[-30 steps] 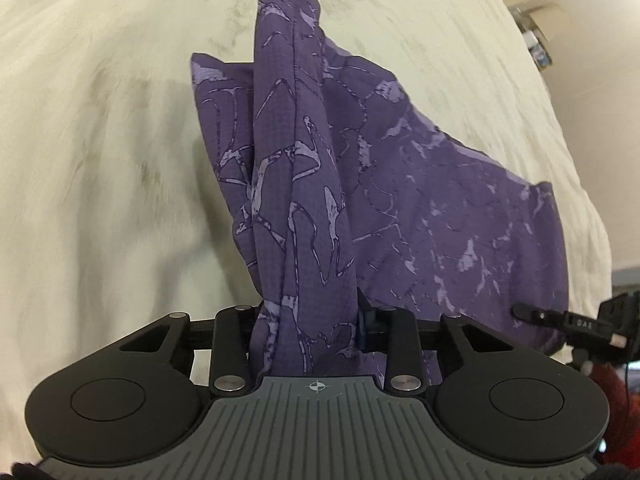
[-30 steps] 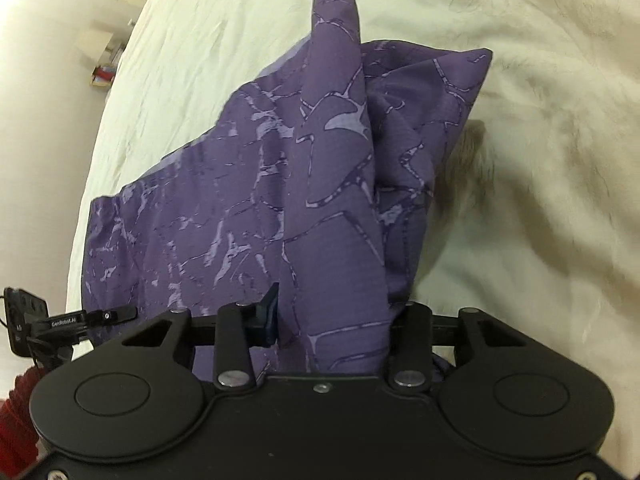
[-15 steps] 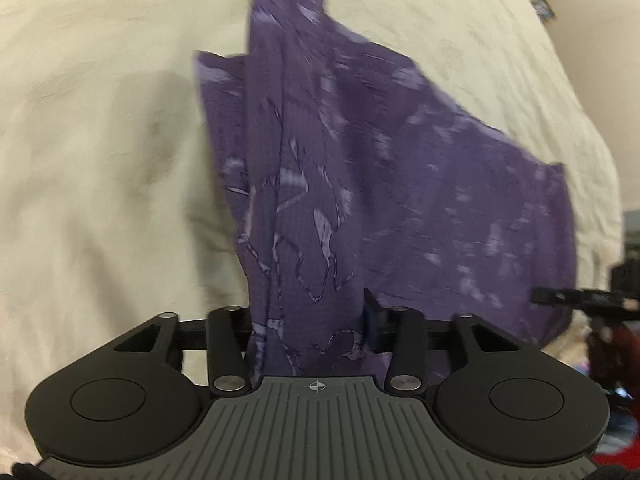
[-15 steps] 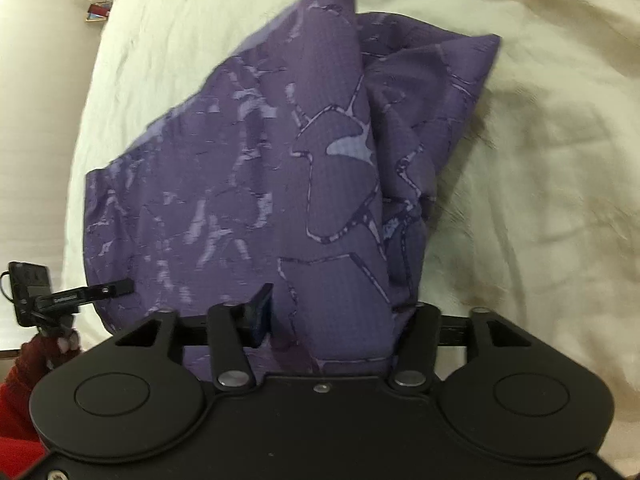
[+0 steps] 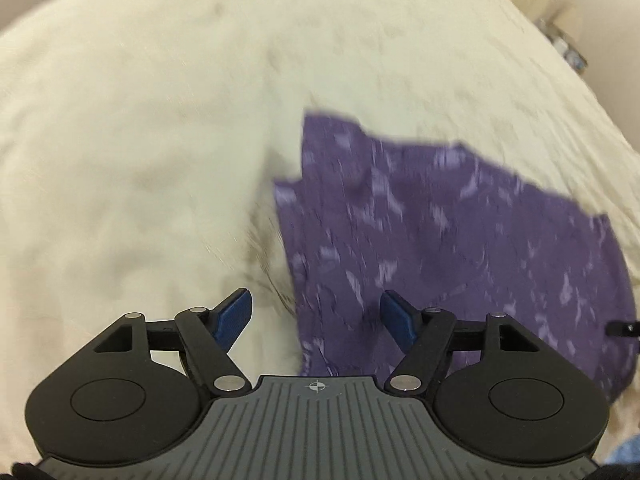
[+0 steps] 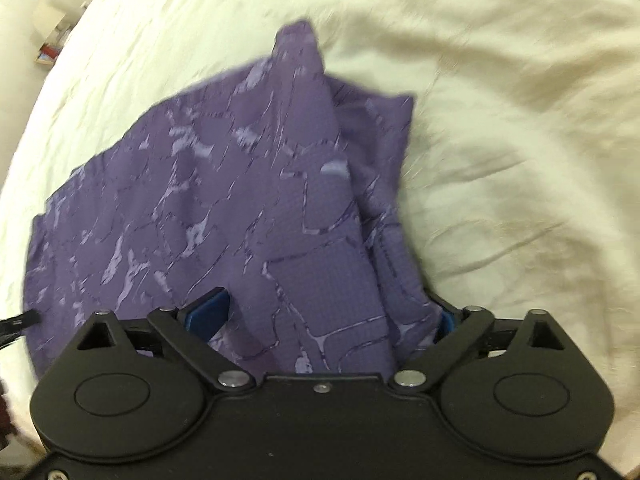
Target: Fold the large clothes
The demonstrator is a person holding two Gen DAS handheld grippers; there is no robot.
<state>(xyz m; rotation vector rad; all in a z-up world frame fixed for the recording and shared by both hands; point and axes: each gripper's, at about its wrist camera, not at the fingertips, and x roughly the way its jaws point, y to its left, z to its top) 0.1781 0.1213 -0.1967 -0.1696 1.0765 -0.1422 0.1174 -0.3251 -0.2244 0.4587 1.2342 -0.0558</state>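
The purple patterned garment (image 5: 460, 248) lies folded on the cream bedspread (image 5: 140, 140). The right gripper (image 6: 326, 312) has just been opening, its jaws wide with a ridge of cloth loose between them. The left gripper (image 5: 316, 312), also just opened, straddles the garment's edge, pads clear.

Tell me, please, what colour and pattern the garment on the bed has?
The garment is purple with pale lilac, crack-like marbling, sharpest in the right wrist view.
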